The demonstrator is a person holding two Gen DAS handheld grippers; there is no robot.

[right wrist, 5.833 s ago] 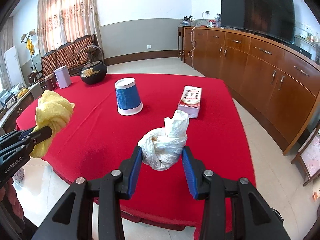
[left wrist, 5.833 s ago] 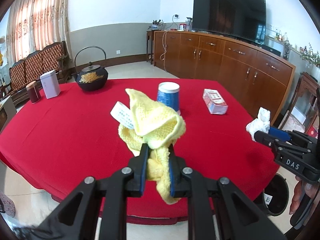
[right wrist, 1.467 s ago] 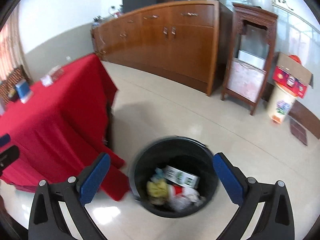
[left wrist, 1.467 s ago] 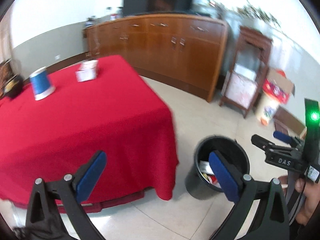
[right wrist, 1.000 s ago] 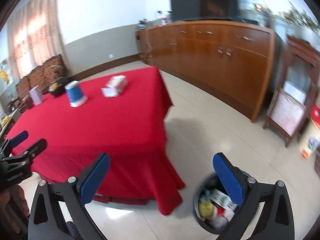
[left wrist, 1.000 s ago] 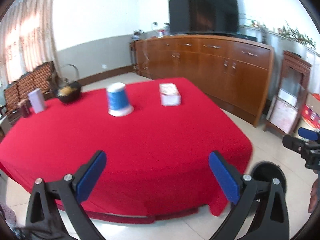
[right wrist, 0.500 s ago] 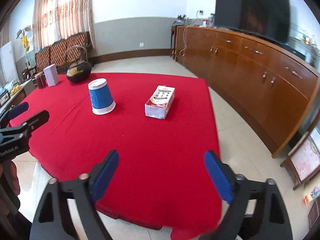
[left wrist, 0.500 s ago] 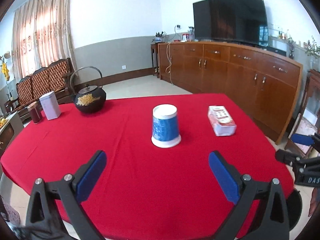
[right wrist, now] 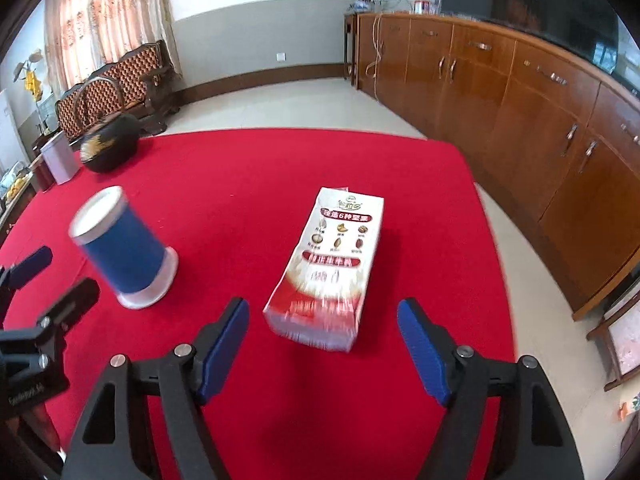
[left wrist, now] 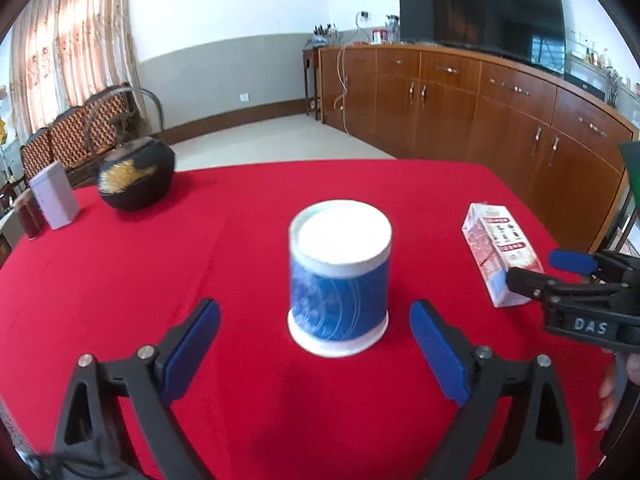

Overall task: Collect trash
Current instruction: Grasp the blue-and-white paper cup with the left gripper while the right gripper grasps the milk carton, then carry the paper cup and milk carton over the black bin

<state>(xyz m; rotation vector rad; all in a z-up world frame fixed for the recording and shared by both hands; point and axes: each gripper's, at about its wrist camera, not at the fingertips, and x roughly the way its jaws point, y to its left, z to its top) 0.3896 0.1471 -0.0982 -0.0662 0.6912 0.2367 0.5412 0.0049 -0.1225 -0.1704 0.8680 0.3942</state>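
Right wrist: red-white carton [right wrist: 330,268], flat

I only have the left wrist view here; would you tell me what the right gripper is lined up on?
Observer: The right gripper has the red and white carton ahead between its closing jaws, pads not touching.
Operator: Is the carton standing?
Observer: No, it lies flat on the red tablecloth, printed face up.
Operator: Anything beyond the table on that side?
Observer: Bare tiled floor runs along the wooden cabinets.
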